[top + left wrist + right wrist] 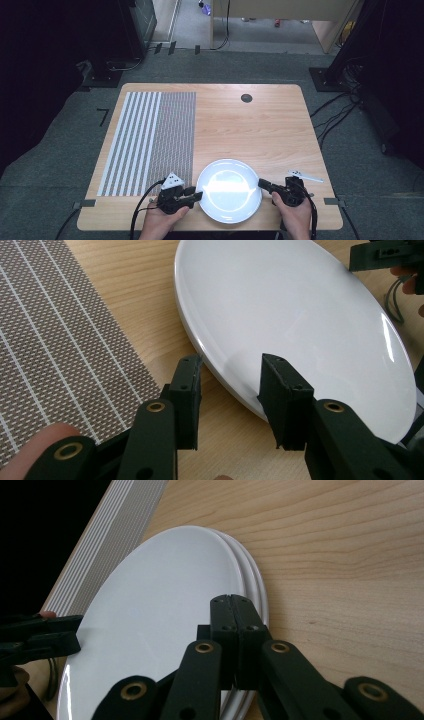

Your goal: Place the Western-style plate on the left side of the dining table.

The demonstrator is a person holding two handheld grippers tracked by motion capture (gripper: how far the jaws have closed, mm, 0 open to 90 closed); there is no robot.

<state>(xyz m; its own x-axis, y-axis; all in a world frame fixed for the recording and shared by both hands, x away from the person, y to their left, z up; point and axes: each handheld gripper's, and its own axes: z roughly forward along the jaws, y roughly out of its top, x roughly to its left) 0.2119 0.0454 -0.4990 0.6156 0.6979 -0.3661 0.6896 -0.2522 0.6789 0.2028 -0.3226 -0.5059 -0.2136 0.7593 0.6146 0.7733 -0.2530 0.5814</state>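
Observation:
A stack of white plates (pixel 229 192) lies near the table's front edge, and the right gripper view shows the top plate (pixel 160 610) with two more rims under it. My left gripper (pixel 197 192) is open at the stack's left side. In its own view the jaws (pixel 230 370) stand apart, with the plate (pixel 300 315) rim running between and just beyond them. My right gripper (pixel 261 183) is at the stack's right rim. Its jaws (pixel 231 599) are pressed together over the rim, and nothing shows between them.
A striped woven placemat (pixel 150 142) covers the left part of the wooden table (pixel 260 130), close to the left gripper. A small black round grommet (pixel 246 98) sits near the far edge. Both hands are at the front edge, with cables trailing off it.

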